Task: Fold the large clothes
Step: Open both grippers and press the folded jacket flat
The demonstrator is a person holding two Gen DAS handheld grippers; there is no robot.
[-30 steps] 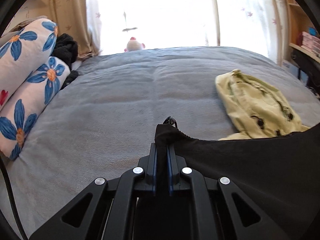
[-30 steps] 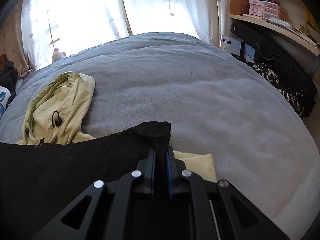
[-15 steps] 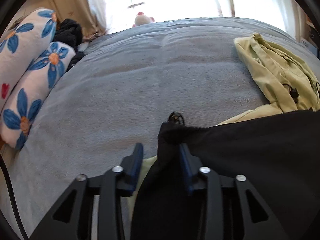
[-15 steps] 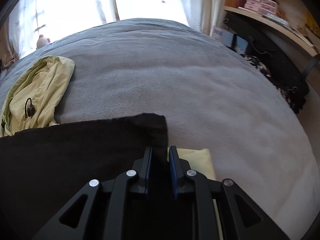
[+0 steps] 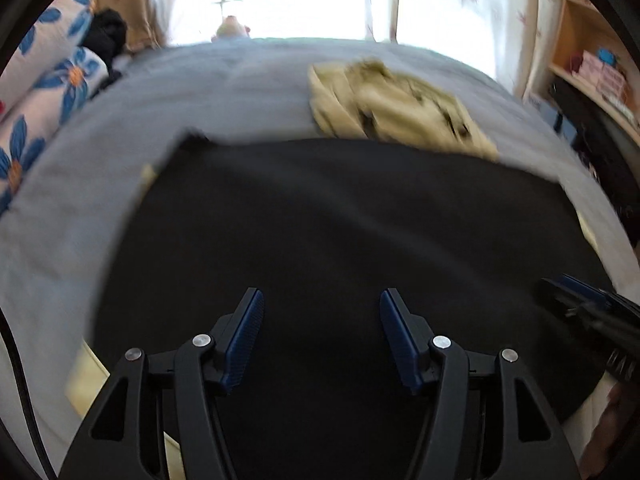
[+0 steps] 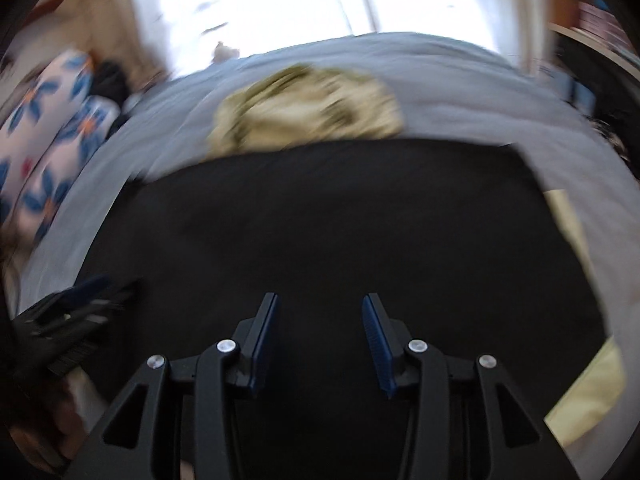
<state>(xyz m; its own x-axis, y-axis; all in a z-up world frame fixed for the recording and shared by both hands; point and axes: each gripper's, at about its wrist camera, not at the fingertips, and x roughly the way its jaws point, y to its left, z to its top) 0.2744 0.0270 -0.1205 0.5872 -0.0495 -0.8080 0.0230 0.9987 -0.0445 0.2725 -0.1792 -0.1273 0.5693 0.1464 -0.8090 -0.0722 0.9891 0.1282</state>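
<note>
1. A black cloth (image 5: 352, 240) lies spread flat on the grey bed (image 5: 248, 80), covering most of the near half.
2. Its far edge runs across the bed, just overlapping the near part of a yellow jacket (image 5: 392, 108) that lies bunched beyond it.
3. Pale yellow fabric (image 6: 588, 392) shows from under the black cloth at its near right and near left edges.
4. The left gripper (image 5: 322, 336) hangs over the near part of the cloth; its jaws stand apart and are opening, with nothing between the pads.
5. The right gripper (image 6: 320, 334) is also above the cloth, jaws apart and opening, nothing clamped.
6. Each gripper shows at the edge of the other's view, right of the left one.
7. Flowered pillows (image 5: 44, 92) lie at the far left, a shelf (image 5: 592, 76) at the far right.
8. Both views are blurred.
</note>
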